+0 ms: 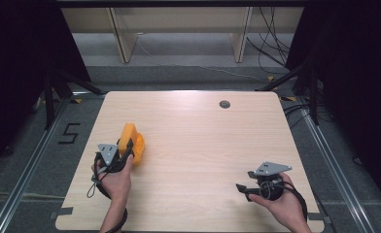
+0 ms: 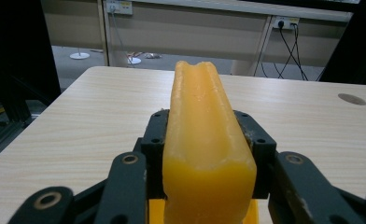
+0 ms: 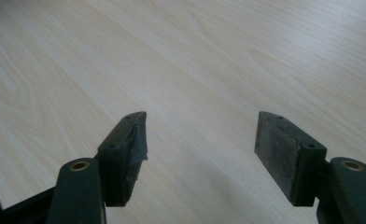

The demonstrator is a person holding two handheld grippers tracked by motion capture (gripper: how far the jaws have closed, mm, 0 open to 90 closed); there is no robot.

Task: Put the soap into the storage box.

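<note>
On pale woodgrain table — left claw clenched around waxy orange block, right claw spread wide, rubber-padded.

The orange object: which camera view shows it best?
The left gripper view: the orange object stands close and large there, clamped between the left gripper jaws. In the high view it is small and partly hidden by that gripper. The right gripper view looks at the bare table.

Two hands with tongs over a pale wooden surface

The left tongs, near the left edge, clamp an orange object. The right tongs hover near the right front corner, well apart, pointing left. A small grey disc sits far right.
</note>
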